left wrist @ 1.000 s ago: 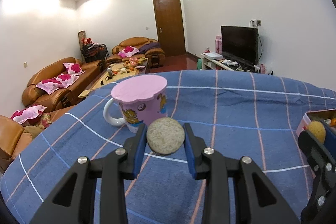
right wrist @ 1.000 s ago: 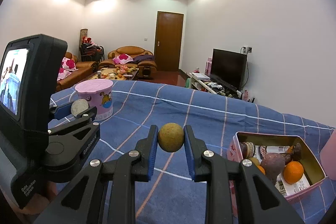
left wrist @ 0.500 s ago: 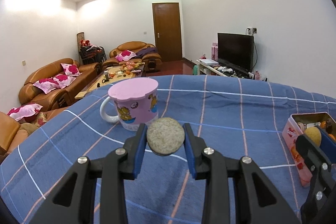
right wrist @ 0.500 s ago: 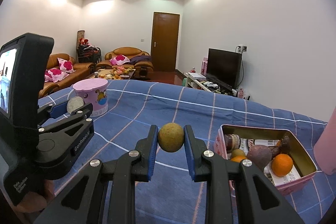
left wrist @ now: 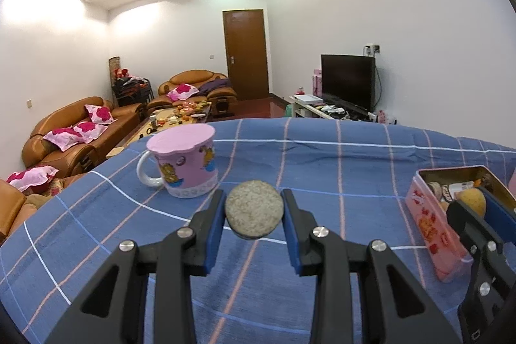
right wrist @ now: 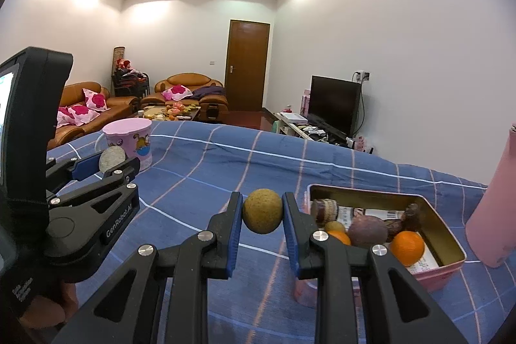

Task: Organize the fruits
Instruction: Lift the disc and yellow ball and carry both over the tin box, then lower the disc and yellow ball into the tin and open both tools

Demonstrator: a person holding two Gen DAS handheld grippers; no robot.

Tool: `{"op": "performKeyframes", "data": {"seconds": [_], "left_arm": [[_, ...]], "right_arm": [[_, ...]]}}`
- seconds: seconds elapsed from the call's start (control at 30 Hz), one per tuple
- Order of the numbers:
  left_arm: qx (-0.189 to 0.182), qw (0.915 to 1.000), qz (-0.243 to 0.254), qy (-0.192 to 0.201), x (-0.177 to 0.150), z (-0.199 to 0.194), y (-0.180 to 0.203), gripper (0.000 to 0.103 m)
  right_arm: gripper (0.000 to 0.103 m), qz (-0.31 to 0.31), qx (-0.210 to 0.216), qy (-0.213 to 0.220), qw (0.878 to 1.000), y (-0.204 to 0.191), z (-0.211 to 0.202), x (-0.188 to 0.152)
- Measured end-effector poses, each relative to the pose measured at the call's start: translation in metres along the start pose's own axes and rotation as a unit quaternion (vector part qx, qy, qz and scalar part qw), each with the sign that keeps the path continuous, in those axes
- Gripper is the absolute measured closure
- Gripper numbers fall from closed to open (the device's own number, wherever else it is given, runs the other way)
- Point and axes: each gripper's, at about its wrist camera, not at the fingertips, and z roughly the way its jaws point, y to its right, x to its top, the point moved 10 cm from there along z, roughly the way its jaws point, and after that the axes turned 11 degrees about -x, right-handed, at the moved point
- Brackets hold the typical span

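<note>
My left gripper (left wrist: 254,213) is shut on a flat round grey-tan fruit (left wrist: 254,211), held above the blue checked cloth. My right gripper (right wrist: 262,211) is shut on a round yellow-brown fruit (right wrist: 262,211), held just left of a pink tin box (right wrist: 451,266). The box holds an orange (right wrist: 407,247), a purple fruit (right wrist: 367,231) and other fruits. In the left wrist view the box (left wrist: 429,224) is at the right, with the right gripper (left wrist: 477,208) and its fruit (left wrist: 471,202) over it. The left gripper also shows in the right wrist view (right wrist: 106,162).
A pink lidded mug (left wrist: 183,163) stands on the cloth beyond the left gripper; it also shows in the right wrist view (right wrist: 129,141). A pink bottle (right wrist: 496,208) stands right of the box. Sofas, a coffee table and a TV lie beyond the table.
Both grippers have shifted right, still holding their fruits. The tin box has come closer and further into view; the mug has slid left in the left wrist view.
</note>
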Motion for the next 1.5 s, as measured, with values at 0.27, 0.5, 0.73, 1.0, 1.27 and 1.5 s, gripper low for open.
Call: {"op": "performKeyframes", "data": {"seconds": [0.27, 0.5, 0.73, 1.0, 1.27, 1.5], "left_arm": [[-0.015, 0.9998, 0.009, 0.0, -0.001, -0.004, 0.023, 0.067], [-0.03, 0.9995, 0.014, -0.003, -0.003, -0.008, 0.045, 0.067], [-0.042, 0.9988, 0.026, 0.001, -0.005, -0.013, 0.069, 0.067], [-0.052, 0.9977, 0.044, 0.004, -0.005, -0.017, 0.1, 0.067], [-0.059, 0.9969, 0.052, 0.005, -0.005, -0.018, 0.119, 0.067], [-0.071, 0.9961, 0.051, 0.002, -0.005, -0.017, 0.138, 0.067]], "right_arm": [[0.077, 0.003, -0.01, -0.001, 1.0, 0.023, -0.003, -0.005], [0.077, 0.006, -0.021, -0.003, 1.0, 0.041, -0.004, -0.01], [0.077, 0.007, -0.032, -0.002, 0.999, 0.063, -0.007, -0.013], [0.077, 0.01, -0.044, -0.002, 0.999, 0.091, -0.009, -0.018], [0.077, 0.012, -0.058, -0.004, 0.998, 0.116, -0.01, -0.021], [0.077, 0.016, -0.068, -0.007, 0.998, 0.134, -0.009, -0.025]]}}
